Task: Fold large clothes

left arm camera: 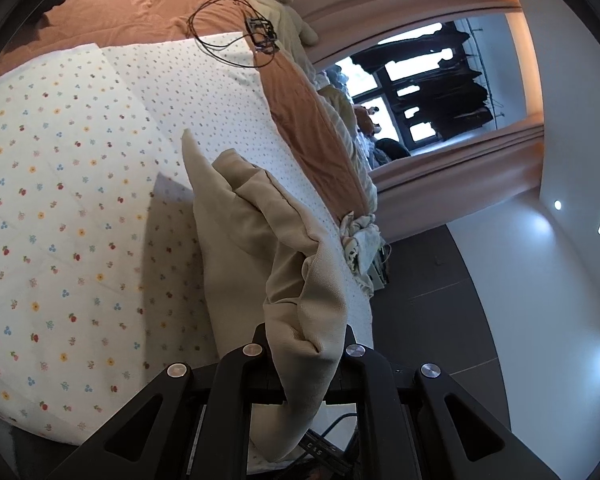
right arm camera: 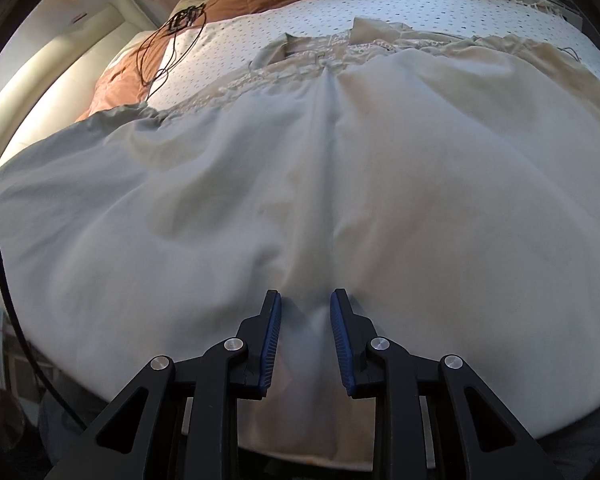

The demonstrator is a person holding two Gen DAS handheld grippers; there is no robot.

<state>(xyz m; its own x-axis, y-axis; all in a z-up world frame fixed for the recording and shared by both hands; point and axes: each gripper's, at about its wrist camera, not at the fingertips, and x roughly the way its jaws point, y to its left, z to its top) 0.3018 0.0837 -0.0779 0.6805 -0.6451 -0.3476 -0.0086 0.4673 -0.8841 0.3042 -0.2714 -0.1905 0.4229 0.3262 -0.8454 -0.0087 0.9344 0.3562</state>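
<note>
While the left tool (left arm camera: 306,344) pinched a bunched beige garment (left arm camera: 244,232) edge above the bed (left arm camera: 60,200), the right tool (right arm camera: 305,312) sat half-open on the spread cloth, fabric between pads, unpinched. Step: second grasp. Next: close, lift, fold over.

The beige garment (right arm camera: 400,168) lay spread wide over the bed, its broad pale panels mostly smooth, with a long crease running down the middle and a gathered, ruffled band across the far end (a collar or waist, I could not tell which). One bunched corner (left arm camera: 296,280) was lifted clear of the bedding, twisted into thick folds, its woven texture plain to see up close.
</note>
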